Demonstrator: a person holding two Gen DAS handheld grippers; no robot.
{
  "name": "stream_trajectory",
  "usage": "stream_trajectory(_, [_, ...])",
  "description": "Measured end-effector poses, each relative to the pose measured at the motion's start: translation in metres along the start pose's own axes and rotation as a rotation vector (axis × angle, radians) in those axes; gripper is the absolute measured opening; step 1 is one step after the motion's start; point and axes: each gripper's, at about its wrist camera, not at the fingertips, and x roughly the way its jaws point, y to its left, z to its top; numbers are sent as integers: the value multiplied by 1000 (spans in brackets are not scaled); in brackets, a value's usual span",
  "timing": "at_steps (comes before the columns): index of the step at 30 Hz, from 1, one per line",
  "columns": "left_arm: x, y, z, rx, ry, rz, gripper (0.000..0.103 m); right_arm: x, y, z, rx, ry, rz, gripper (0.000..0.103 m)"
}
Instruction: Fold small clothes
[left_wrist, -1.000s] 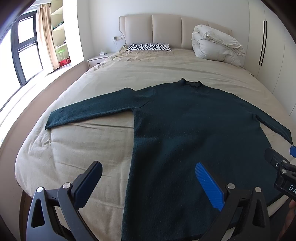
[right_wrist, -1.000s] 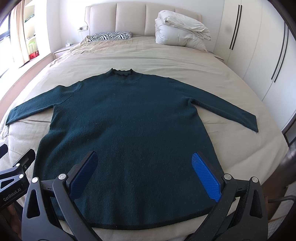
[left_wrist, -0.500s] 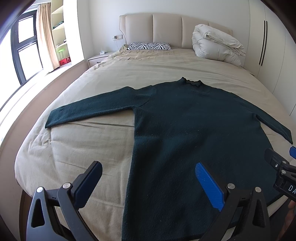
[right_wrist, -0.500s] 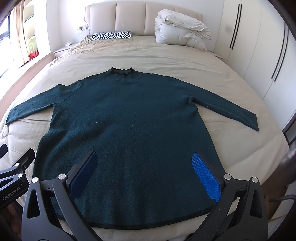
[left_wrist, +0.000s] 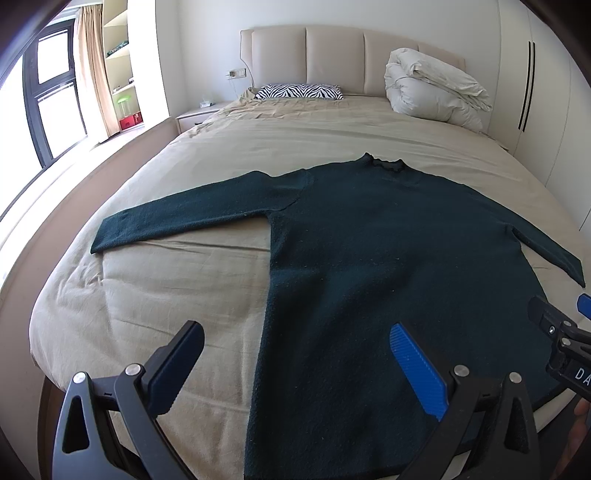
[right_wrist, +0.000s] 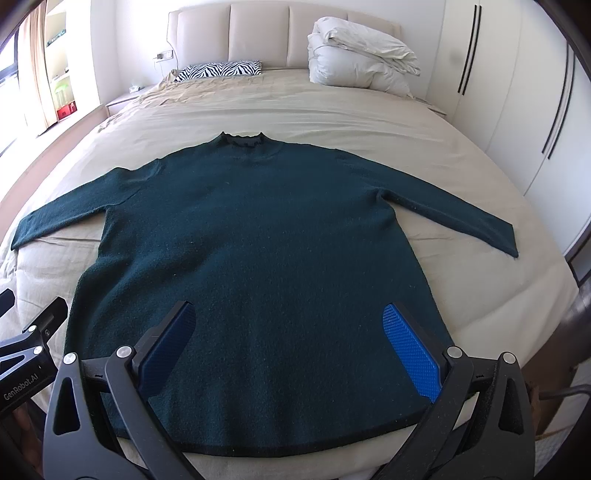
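Blue-padded jaws on your left gripper (left_wrist: 295, 363) and right gripper (right_wrist: 293, 341) both stand spread wide, grasping nothing, poised above the hem end of the sweater (right_wrist: 255, 251). You have that dark green sweater lying flat on the beige bed (right_wrist: 332, 114), its 2 sleeves stretched outward, collar toward the headboard (right_wrist: 258, 33).
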Motion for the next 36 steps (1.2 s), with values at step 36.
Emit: stream_trajectory(36, [3,4,-3,2,5,1,103,3,0,-2,1,5,-1,103])
